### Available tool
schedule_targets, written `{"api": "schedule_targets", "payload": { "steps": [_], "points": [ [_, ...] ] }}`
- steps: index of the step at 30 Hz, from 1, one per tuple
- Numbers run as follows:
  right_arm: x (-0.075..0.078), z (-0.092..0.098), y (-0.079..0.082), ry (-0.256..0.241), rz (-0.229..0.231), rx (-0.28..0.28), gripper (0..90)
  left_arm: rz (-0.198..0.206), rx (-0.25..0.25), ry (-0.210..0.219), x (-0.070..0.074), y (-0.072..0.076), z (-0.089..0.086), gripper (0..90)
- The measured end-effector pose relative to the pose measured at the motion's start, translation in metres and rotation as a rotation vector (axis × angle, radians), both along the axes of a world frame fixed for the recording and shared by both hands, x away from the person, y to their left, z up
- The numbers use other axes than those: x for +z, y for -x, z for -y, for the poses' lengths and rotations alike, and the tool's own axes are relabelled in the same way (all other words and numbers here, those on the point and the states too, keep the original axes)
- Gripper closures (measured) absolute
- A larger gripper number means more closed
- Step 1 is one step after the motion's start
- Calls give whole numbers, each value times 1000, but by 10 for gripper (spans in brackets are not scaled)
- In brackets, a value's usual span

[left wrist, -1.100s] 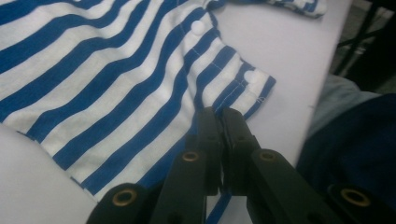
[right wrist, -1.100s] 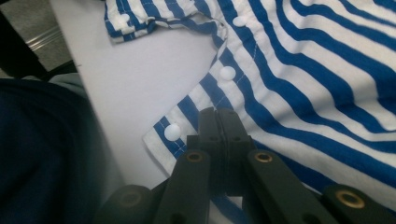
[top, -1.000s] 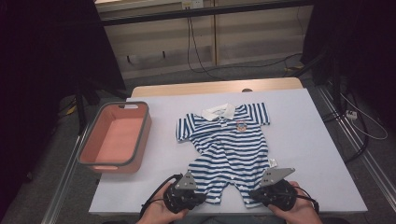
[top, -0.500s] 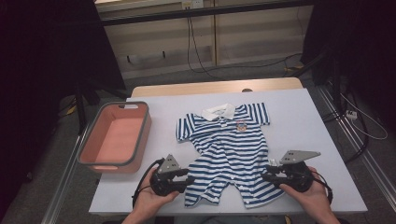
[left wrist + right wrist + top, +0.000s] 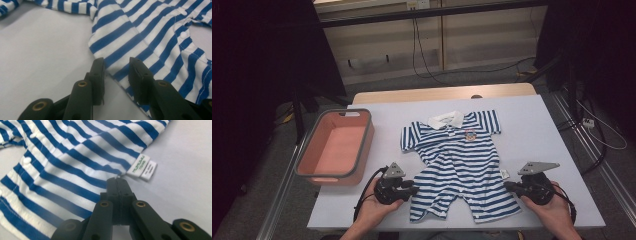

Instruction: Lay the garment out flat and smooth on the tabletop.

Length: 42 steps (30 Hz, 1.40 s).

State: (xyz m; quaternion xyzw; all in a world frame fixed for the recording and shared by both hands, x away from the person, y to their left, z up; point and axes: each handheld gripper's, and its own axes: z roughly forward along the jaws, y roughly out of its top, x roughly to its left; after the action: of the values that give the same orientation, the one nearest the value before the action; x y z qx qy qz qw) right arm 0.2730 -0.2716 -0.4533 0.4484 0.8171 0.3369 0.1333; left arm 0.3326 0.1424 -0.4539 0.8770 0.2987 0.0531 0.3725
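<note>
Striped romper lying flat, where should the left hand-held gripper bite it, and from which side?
Probably the side hem of the striped romper, at the leg edge by the left hand-held gripper. Come in low from the bare table side: the cloth lies flat, and its edge already sits between the open jaws.

High view: fixed overhead at the person's side, facing forward and down, far off. Left gripper view: rides low, very close, facing 3 o'clock across the table. Right gripper view: equally close, facing 9 o'clock. Shared by all: striped romper (image 5: pixel 459 162) (image 5: pixel 155 37) (image 5: pixel 75 162).
</note>
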Motion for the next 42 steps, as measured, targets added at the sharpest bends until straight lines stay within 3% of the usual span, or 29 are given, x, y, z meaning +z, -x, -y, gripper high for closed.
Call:
{"api": "schedule_targets", "payload": {
  "steps": [9, 11, 13, 14, 17, 23, 26, 30, 33, 36, 42],
  "points": [
    [3, 19, 15, 36, -3, -53, 900, -22, 2, 8, 0, 1, 1, 673],
    [1, 26, 14, 15, -18, -63, 900, -34, 3, 14, -1, 1, 2, 738],
    [2, 27, 14, 6, 0, -83, 900, -62, -11, 17, -1, 0, 1, 844],
    [4, 27, 14, -12, 14, -79, 900, -56, -11, 15, -1, 1, 1, 876],
    [7, 21, 14, -32, 37, -58, 829, -54, -20, 1, 0, 4, 2, 894],
    [10, -1, 10, -43, 57, 13, 710, -70, -53, -27, 3, 14, 3, 898],
    [12, -18, 7, -39, 70, 62, 684, -65, -64, -51, 7, 17, 3, 898],
    [12, -40, 4, -38, 68, 125, 646, -89, -60, -55, 9, 17, -6, 898],
    [13, -57, 1, -39, 69, 169, 617, -120, -43, -10, 4, 17, -16, 895],
    [12, -76, -4, -43, 69, 226, 605, -105, -28, 1, 5, 14, -17, 855],
    [12, -110, -10, -53, 57, 320, 600, -38, 35, 36, 12, -4, -15, 665]
  ]
}}
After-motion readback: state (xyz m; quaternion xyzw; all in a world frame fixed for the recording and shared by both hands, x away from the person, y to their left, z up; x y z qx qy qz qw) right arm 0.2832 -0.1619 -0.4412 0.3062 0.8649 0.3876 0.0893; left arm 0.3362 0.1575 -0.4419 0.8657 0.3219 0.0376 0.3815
